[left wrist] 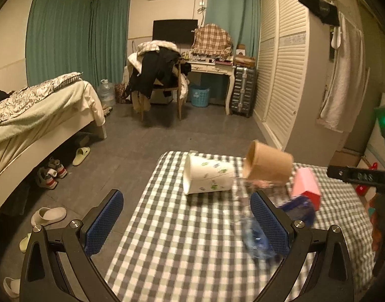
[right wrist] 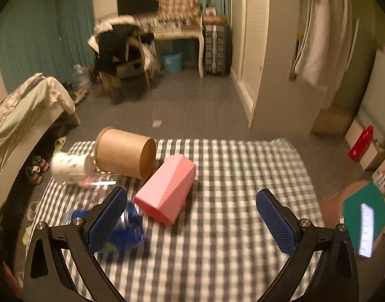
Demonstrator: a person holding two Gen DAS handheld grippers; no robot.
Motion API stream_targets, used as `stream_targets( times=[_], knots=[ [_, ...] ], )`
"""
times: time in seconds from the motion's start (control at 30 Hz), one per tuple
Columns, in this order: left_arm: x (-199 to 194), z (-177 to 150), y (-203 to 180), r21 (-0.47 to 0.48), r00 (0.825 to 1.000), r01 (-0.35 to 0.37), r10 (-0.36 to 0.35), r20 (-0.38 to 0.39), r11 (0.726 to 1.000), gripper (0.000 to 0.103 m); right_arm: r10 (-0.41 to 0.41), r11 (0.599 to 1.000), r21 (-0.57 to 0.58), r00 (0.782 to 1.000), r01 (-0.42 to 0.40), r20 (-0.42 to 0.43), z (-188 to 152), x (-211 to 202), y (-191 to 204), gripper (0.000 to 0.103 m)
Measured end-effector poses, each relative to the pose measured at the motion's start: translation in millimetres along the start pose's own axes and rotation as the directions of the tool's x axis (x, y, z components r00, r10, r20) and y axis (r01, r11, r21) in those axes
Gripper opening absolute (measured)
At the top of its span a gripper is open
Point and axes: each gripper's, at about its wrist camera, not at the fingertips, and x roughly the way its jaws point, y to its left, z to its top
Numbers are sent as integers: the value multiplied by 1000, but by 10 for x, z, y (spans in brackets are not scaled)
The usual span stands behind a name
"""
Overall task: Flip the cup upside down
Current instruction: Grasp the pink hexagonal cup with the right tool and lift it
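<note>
Left wrist view: left gripper (left wrist: 186, 222) spread, holding nothing; right gripper (right wrist: 192, 222) likewise spread and empty. Approach step, no grasp yet. White printed cup (left wrist: 208, 175) lies on its side on the checked worktop (left wrist: 182, 246), just beside a tipped brown cup (left wrist: 268, 164) and pink cup (right wrist: 167, 188). Next, I judge: close on one cup's wall, lift, turn rim-down. Bedroom; bed (left wrist: 28, 115) left, wardrobe (left wrist: 280, 58) right.

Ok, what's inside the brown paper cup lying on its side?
Nothing can be confirmed. The brown cup shows its closed base in the right wrist view and only its rim in the left wrist view; its interior is hidden. It lies on the checked cloth.
</note>
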Motion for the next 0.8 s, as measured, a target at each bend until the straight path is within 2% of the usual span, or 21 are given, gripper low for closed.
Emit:
stream_targets(
  times=[0.1,0.27,0.4,0.5,0.57,0.63,0.8],
  knots=[
    [163,-32,78,-15,1000,-6,5,-29,1000,103,11,1000,12,998,-10,-64,74,309,78,103],
    [335,-70,154,-19,998,-8,6,-66,1000,103,-30,999,28,985,36,-173,117,791,112,100],
    [401,-83,159,-25,997,3,-5,-76,1000,103,15,998,61,974,-2,-227,104,1073,132,95],
    [406,-87,148,-19,997,9,-10,-80,1000,103,45,997,75,967,-27,-251,79,1210,134,89],
    [401,-82,135,-14,997,10,-11,-79,1000,103,110,990,110,956,-82,-273,62,1309,127,74],
    [366,-71,120,-11,997,10,-11,-76,1000,103,137,986,130,951,-104,-278,65,1343,121,73],
    [183,-20,55,2,999,5,-4,-52,1000,103,140,987,102,967,-120,-213,147,1001,84,69]
  ],
)
